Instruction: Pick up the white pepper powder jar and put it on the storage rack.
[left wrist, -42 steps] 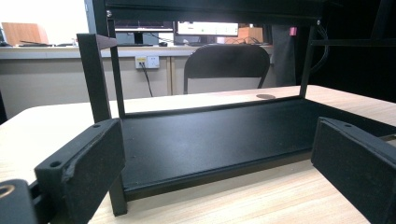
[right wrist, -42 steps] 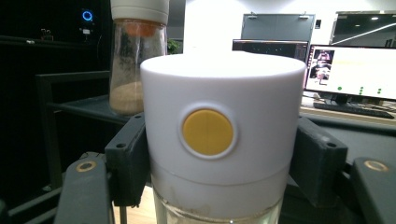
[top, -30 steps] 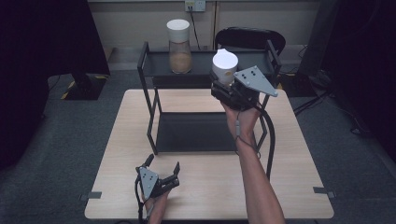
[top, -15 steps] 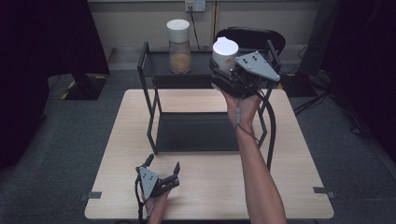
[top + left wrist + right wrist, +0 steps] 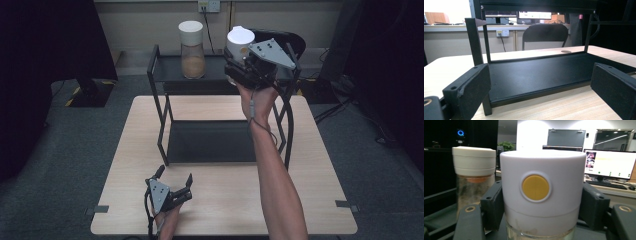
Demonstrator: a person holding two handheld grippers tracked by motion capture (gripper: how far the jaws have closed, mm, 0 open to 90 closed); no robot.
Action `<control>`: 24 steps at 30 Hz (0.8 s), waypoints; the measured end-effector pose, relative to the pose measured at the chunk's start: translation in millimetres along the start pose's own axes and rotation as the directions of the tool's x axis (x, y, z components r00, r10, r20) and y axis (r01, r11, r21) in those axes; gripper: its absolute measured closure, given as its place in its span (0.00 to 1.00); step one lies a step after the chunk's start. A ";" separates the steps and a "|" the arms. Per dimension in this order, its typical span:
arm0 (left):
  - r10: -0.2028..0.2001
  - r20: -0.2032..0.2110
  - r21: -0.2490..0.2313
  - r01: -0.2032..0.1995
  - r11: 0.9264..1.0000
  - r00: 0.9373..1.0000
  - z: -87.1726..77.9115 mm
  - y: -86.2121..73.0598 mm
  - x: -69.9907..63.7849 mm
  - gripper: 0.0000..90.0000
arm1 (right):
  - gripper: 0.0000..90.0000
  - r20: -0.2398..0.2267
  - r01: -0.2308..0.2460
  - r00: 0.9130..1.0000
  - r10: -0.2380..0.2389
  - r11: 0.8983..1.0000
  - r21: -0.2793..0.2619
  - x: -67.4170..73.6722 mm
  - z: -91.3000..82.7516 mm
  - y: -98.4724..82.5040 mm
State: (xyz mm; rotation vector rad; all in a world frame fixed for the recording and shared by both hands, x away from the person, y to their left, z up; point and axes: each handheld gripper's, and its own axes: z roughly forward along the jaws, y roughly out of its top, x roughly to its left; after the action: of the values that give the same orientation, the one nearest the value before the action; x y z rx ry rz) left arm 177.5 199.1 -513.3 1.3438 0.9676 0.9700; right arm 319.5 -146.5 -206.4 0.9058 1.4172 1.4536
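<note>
A white-lidded jar, its lid bearing a round yellow button on the side, is clamped upright between the two black jaws of the right hand-held gripper, whose pads press against the lid's flanks; in the high view the jar is held at the right part of the upper shelf of a black two-tier rack, and whether its base touches that shelf cannot be told. A second jar, also white-lidded and holding a tan filling, stands upright on the same shelf, to the left of the held one and apart from it. The rack stands on the far half of the light wooden tabletop; its lower tray lies flat on the wood. The left hand-held gripper rests at the near edge of the tabletop, jaws spread wide with nothing between them, facing the tray.
</note>
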 end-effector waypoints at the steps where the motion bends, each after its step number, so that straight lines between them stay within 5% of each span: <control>1: 0.000 0.000 0.000 0.000 1.000 1.000 0.0 0.0 0.0 0.03 | 0.34 0.003 -0.002 1.000 0.002 1.000 -0.001 -0.2 2.5 -0.2; 14: -0.002 0.000 -0.002 0.002 1.000 1.000 -0.2 -0.4 -0.3 0.03 | 0.34 0.029 -0.085 0.996 0.085 0.996 0.025 -8.6 35.6 -1.7; 24: -0.003 0.000 0.001 0.003 1.000 1.000 -0.3 0.3 -0.2 0.03 | 0.34 0.037 -0.073 0.997 0.072 0.997 0.040 -6.3 39.9 -1.5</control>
State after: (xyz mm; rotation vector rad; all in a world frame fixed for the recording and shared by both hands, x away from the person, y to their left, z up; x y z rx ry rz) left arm 177.2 199.0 -513.0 1.3435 0.9698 0.9673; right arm 359.1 -138.6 -204.3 1.0135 1.4051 1.4597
